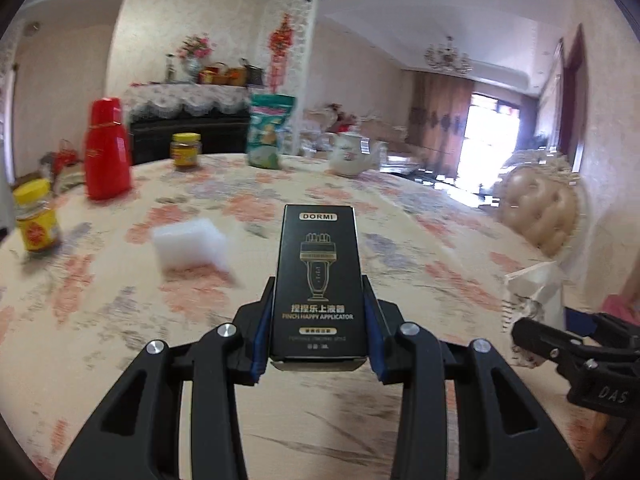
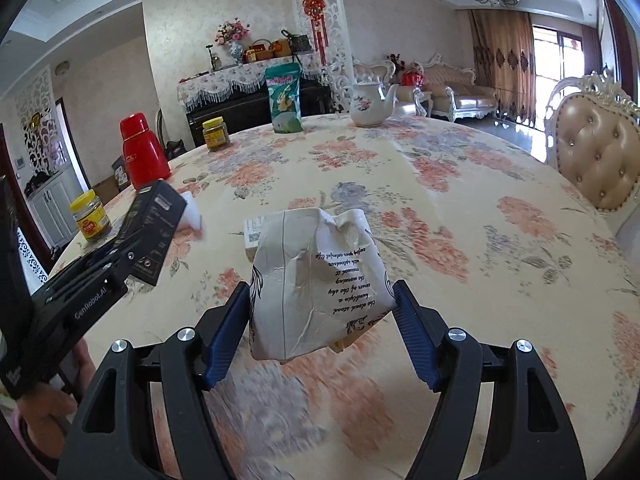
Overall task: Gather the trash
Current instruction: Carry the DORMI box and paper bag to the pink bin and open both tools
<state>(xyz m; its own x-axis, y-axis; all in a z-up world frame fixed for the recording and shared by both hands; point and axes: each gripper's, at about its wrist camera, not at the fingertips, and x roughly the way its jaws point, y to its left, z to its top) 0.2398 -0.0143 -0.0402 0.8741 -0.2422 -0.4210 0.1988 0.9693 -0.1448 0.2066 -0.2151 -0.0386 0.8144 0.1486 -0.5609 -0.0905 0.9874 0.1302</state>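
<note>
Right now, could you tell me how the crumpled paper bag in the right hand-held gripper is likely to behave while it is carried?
The crumpled paper bag looks light and floppy: creased walls already buckle between the right hand-held gripper pads. It will probably deform further rather than slip, since the pads press into both sides. Its loose lower corner may sag or flap.

The black box (image 1: 318,280) reads "DORMI" and "PINCH HAPPY APPLICATOR" — plus Chinese characters. The left gripper (image 2: 86,304) body shows "GenRobot.AI"; the crumpled paper bag (image 2: 316,284) carries upside-down cursive — illegible.

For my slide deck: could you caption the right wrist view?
Right gripper holds a crumpled white paper bag above the floral tablecloth; left gripper holds a black box.
</note>
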